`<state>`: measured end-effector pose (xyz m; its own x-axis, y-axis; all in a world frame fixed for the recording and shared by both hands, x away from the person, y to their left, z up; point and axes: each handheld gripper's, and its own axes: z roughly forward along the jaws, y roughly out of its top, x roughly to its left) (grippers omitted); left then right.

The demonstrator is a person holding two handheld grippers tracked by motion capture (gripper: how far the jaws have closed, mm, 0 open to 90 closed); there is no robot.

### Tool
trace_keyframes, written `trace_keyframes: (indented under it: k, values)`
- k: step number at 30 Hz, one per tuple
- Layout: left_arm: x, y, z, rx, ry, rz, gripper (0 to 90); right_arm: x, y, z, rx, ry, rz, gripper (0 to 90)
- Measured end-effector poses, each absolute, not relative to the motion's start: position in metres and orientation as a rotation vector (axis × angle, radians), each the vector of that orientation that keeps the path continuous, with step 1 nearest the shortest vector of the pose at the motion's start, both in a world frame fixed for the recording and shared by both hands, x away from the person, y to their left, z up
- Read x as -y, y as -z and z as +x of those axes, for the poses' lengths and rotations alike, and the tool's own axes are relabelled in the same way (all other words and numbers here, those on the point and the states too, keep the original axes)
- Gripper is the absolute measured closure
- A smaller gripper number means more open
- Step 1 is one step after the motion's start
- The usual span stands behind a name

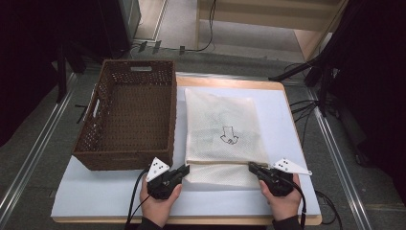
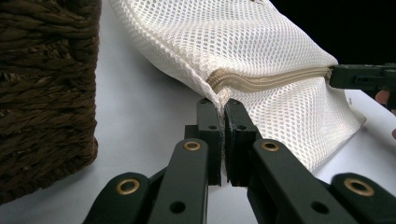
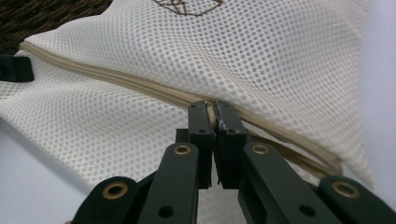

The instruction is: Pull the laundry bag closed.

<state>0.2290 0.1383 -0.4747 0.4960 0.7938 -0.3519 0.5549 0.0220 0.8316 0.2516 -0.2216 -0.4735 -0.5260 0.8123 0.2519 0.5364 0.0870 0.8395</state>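
The mesh laundry bag lies flat on the white table, just beside the wicker basket. The left gripper is clamped on its corner seam and the right gripper on its zipper. The bag looks light and floppy, so I think the stitched edges give the best hold.

No readable text or labels.

I see the cream mesh laundry bag lying flat mid-table, its zipper along the near edge, beside the basket.
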Motion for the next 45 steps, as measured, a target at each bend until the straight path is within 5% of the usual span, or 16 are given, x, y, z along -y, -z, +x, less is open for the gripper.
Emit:
trace_keyframes:
  k: [41,45]
  values:
    - [-0.139,0.475,0.229,-1.172,-0.275,1.652,87.3,0.279,0.478,0.249,-1.959,-1.358,1.465,86.0]
    - [-0.139,0.475,0.228,-1.169,-0.267,1.657,77.5,0.281,0.481,0.247,-1.939,-1.405,1.467,83.7]
